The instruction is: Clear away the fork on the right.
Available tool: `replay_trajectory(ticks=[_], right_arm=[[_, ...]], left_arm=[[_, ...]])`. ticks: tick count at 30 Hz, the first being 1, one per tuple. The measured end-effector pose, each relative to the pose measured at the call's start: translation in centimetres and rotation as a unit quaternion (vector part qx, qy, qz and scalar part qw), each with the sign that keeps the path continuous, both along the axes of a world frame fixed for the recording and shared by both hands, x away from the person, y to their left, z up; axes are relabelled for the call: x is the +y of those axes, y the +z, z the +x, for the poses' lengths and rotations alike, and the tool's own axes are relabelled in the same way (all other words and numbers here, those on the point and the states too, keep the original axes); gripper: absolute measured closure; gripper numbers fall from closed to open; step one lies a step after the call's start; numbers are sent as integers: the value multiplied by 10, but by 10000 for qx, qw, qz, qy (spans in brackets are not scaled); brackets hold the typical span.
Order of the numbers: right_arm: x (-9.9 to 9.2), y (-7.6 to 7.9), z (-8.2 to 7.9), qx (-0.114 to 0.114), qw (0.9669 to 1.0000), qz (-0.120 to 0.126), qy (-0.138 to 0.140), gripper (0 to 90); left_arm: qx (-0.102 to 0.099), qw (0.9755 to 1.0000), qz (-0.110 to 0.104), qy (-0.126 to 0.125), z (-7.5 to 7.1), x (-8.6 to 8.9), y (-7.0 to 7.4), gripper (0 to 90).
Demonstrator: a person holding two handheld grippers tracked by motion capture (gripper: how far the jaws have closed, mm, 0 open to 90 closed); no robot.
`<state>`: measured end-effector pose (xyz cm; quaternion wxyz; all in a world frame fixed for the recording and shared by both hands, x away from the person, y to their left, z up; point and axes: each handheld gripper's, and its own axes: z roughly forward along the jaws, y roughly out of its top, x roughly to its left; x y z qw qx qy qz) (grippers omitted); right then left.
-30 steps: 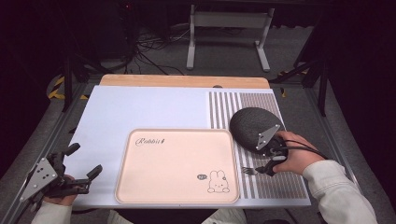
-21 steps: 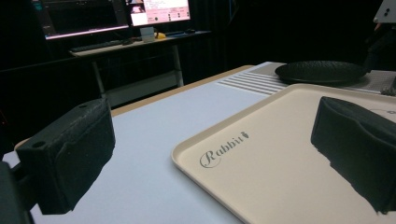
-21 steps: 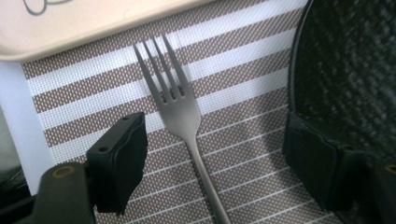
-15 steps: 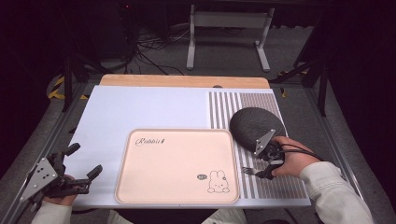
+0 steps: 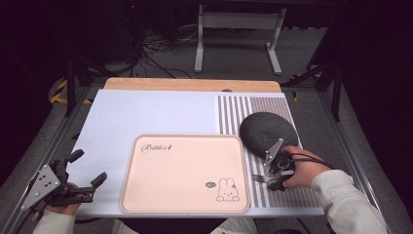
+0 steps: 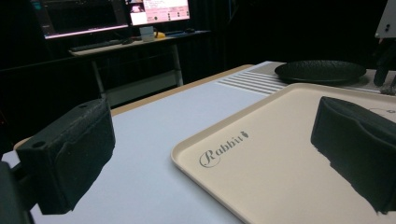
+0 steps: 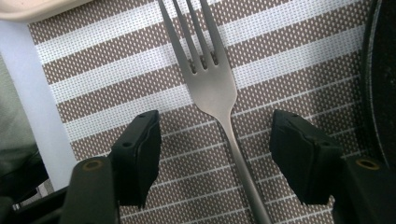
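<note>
Right tongs straddle a fork on the striped mat

The right gripper (image 7: pixel 215 154) has just been closing its jaws; they are not yet touching the slim silver metal fork (image 7: pixel 212 86) lying flat between them on the brown-and-white striped woven placemat (image 7: pixel 116 51), the round black textured plate (image 5: pixel 267 130) just beside one jaw. The left gripper (image 6: pixel 210 158) hovers with jaws spread wide, the cream rectangular plastic tray (image 6: pixel 280 172) printed with "Rabbit" just ahead of it

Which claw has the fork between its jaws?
The right claw: the fork handle runs between its jaws, untouched. The left claw has nothing.
</note>
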<state>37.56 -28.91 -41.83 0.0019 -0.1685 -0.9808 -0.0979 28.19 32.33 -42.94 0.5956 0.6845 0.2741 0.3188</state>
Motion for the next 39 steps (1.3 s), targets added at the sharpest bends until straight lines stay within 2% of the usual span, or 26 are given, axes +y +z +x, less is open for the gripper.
replay_trajectory(ticks=[4,9,10,12,17,19,21,27,39], right_arm=[[1,2,0,29,9999,-141,84,453],[3,4,1,-3,9985,-416,369,595],[4,5,2,-6,9969,-558,548,646],[4,5,3,-42,9952,-701,687,696],[5,5,4,-79,9921,-865,904,798],[6,5,5,-73,9914,-900,943,820],[7,5,4,-109,9887,-969,1136,831],[9,4,2,-108,9863,-1017,1292,863],[9,5,3,-62,9855,-1033,1345,867]], left_arm=[[0,10000,-3,4,0,0,0,5],[-7,10000,-1,1,0,0,0,5],[-9,10000,-10,-4,0,0,0,5],[-5,10000,4,-4,0,0,0,5],[-9,10000,-7,-8,0,0,0,6],[-9,10000,-7,-8,0,0,0,5],[2,10000,3,-6,0,0,0,5],[1,10000,1,-5,0,0,0,5],[1,10000,4,-7,0,0,0,5]])
